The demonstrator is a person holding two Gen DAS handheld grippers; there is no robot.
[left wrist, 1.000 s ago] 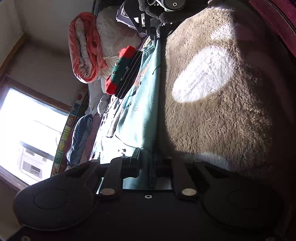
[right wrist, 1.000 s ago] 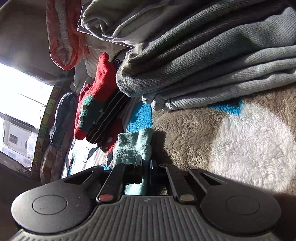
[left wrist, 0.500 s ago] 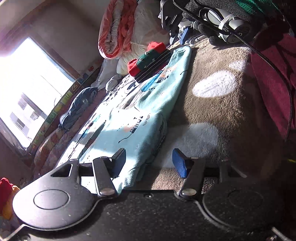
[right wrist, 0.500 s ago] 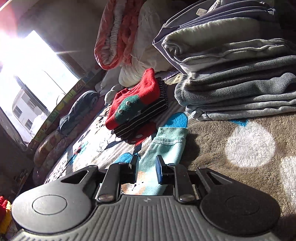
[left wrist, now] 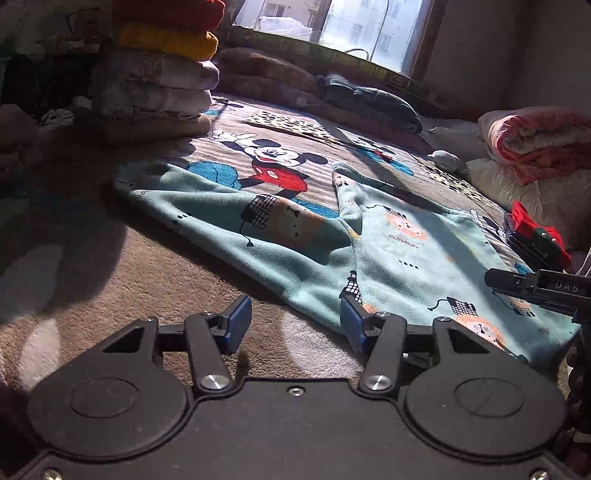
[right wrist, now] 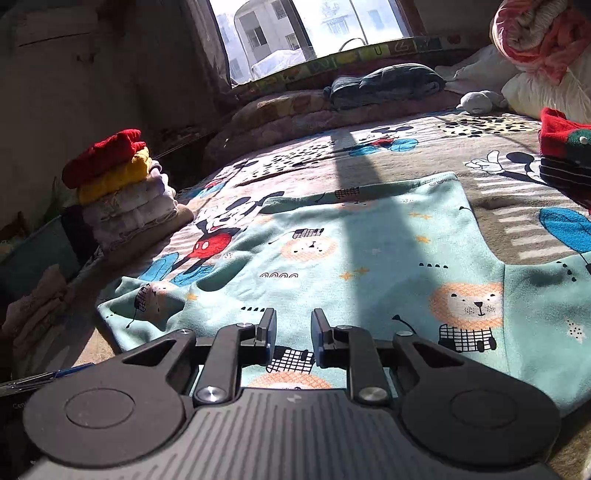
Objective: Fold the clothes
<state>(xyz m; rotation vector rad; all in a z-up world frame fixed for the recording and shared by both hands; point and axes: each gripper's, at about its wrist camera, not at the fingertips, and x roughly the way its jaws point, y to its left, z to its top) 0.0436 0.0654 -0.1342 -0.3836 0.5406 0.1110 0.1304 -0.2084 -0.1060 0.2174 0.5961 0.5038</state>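
**Teal garment on the bed, both tools free**

Sunlight from the window falls on a bed covered with a cartoon-mouse blanket. On this blanket the teal lion-print garment lies mostly flat near the front edge of the bed. One sleeve or flap reaches toward the left side, and a raised crease runs near the middle. Whether it is already folded once or only spread out, I cannot tell.

The left tool has its fingers wide apart and holds nothing; its right finger is just at the near hem of the garment. The right tool hovers over the cloth with fingers a little apart, also holding nothing.

At the left side of the bed stands a stack of folded clothes; near the right side is a small pile with a red piece on top.

For a good fold, I judge each tool should take only one layer at a corner or hem, both at equal height, so the edges meet straight. The fleece looks soft and thick, so a shallow pinch may slip. The crease should be smoothed before cloth is laid over it.
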